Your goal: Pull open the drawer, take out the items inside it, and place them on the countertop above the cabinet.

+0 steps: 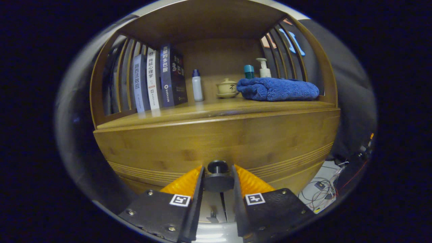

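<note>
The gripper (218, 175) is held level and square to the front of the light brown wooden cabinet (168, 141), pointing straight at it, low against the drawer front (270, 148). Its two fingers (185, 184) are clenched on the round black drawer knob (218, 173), one pressing on each side, with the knob's wide disc sitting between the fingertips. The drawer front looks flush with the cabinet body; whether it has begun to slide out cannot be told.

Above the drawer runs the wooden countertop (189, 113), roofed by a shelf and fenced by curved slats at both ends. Near its left edge three upright books (158, 79) lean together, two pale and one dark blue. Just right of them, toward the back, stands a small white bottle with a blue cap (197, 85). At the middle rear sits a cream lidded ceramic cup on a saucer (226, 87). A folded blue terry towel (277, 89) lies along the right end, with a teal-capped container (249, 71) and a white pump bottle (264, 68) behind it.

Cables (320, 189) lie on the floor beyond the cabinet's right side.
</note>
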Tool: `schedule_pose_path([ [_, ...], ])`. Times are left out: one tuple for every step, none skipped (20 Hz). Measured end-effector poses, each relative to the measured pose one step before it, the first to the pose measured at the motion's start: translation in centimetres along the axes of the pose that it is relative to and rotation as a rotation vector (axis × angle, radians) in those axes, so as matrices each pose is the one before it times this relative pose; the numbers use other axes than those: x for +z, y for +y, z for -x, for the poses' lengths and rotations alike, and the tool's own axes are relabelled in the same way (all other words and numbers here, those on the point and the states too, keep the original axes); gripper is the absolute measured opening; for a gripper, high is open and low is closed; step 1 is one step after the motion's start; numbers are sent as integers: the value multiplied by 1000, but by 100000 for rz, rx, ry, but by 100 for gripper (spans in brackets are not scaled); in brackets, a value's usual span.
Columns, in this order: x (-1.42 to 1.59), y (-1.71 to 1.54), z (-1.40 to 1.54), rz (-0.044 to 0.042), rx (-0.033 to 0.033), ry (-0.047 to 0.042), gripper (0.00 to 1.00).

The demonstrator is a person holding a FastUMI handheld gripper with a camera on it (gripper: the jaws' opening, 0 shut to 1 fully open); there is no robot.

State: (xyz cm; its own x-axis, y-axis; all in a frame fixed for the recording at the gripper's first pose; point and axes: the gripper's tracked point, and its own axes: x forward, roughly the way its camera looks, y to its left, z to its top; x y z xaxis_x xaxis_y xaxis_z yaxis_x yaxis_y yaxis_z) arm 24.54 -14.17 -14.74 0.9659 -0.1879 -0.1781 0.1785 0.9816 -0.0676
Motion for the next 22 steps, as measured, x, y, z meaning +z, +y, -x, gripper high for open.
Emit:
schedule_pose_path([
  [-136,23,100,1110,489,617,44],
  [-134,122,-54,560,922,1454,45],
  [-245,125,60,539,1317,2894,43],
  [-19,-94,51,-1096,314,1337,38],
  [-209,-201,0,-477,-635,1571,37],
  [26,-58,299,1009,-807,-507,28],
  [-43,13,458,1582,-388,-831,28],
  [-152,-37,807,590,-351,-1094,28],
  [-255,-185,797,-20,-404,-650,28],
  [-157,-19,730,-386,17,-454,28],
  [-127,45,746,-66,434,-737,28],
  [-245,77,745,1176,250,-297,28],
  [-177,-37,821,1665,-14,-349,28],
  [-270,23,969,1477,175,-402,28],
  [-159,48,976,414,530,-522,28],
  [-213,53,1015,-108,245,-632,28],
  [-197,7,1038,-321,285,-817,28],
  [-354,-33,1137,-399,214,-374,28],
  [-99,26,1010,-700,51,-805,28],
  [-288,-45,939,418,112,-144,28],
  [-214,-22,796,162,389,-78,28],
  [-331,114,738,-391,601,287,28],
])
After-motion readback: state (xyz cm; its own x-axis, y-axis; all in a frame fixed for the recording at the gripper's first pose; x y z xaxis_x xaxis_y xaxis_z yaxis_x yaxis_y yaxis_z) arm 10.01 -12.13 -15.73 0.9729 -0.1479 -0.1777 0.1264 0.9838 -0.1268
